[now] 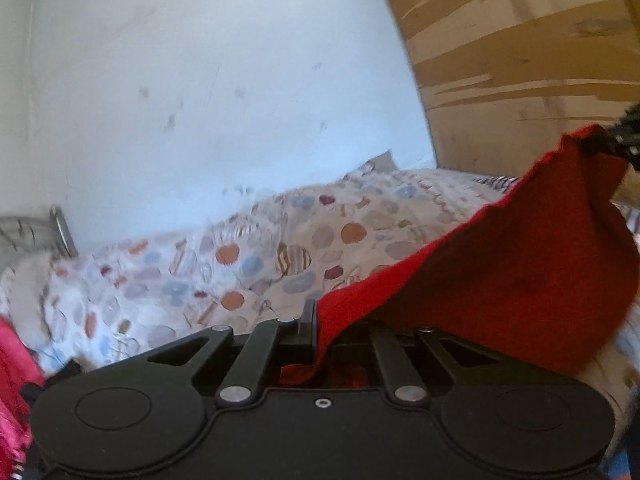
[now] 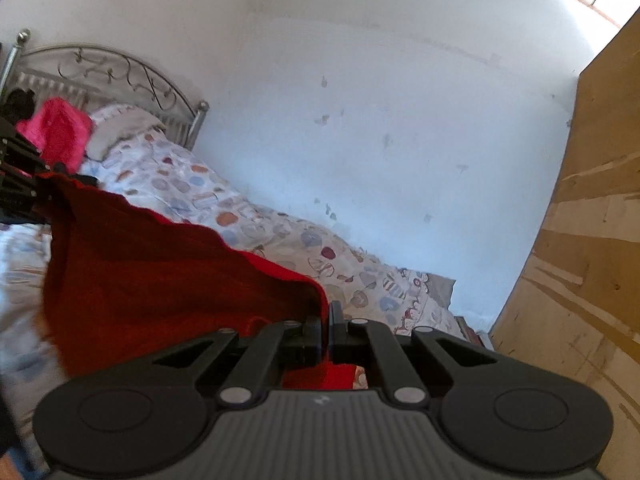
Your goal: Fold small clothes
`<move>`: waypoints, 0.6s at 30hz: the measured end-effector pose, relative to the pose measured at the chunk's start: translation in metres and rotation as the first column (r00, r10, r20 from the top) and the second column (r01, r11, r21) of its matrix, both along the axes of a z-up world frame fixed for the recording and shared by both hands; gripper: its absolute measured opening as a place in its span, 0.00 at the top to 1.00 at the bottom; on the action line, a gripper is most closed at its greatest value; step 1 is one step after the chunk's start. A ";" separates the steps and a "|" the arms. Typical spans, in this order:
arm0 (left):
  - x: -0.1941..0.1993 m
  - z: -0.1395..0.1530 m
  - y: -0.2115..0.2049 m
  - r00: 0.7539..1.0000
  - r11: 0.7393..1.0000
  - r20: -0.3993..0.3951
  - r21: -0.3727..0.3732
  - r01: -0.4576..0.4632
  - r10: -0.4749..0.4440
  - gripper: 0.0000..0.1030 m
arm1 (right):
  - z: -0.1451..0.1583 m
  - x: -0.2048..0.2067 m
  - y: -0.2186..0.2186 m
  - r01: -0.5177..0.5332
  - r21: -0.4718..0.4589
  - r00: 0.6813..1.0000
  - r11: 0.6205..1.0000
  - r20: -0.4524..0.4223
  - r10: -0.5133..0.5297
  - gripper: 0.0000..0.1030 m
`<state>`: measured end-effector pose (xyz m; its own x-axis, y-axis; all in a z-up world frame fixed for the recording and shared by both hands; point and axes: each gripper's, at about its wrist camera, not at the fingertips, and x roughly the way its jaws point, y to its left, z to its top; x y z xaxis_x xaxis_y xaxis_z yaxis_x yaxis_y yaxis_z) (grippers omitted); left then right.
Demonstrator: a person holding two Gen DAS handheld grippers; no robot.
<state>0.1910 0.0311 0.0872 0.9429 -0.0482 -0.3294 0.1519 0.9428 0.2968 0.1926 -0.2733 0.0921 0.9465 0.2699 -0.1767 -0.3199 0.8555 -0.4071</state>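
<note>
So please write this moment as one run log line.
stage: red cloth lifted above bed | left gripper: shut on red cloth | right gripper: shut on red cloth | fold: not yet

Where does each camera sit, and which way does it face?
Left wrist: on the left gripper, facing across the bed to the wall; its own jaws pinch the red cloth, the right gripper at the far corner.
Right wrist: on the right gripper, facing the bed's headboard end; the left gripper shows at left.
Shared: red cloth, bed, both grippers.
</note>
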 end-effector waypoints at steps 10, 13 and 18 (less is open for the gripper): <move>0.165 -0.020 0.011 0.989 0.997 -0.135 -0.042 -0.059 0.053 0.94 | -0.035 0.166 0.011 0.073 0.050 0.984 0.996 -0.168 -0.064 0.97; 0.204 -0.036 0.013 0.979 0.995 -0.191 -0.061 -0.080 0.067 0.94 | -0.053 0.203 0.012 0.094 0.048 0.971 0.994 -0.227 -0.081 0.96; 0.246 -0.071 0.012 0.958 0.993 -0.273 -0.054 -0.100 0.082 0.93 | -0.087 0.241 0.012 0.128 0.029 0.948 0.991 -0.298 -0.114 0.96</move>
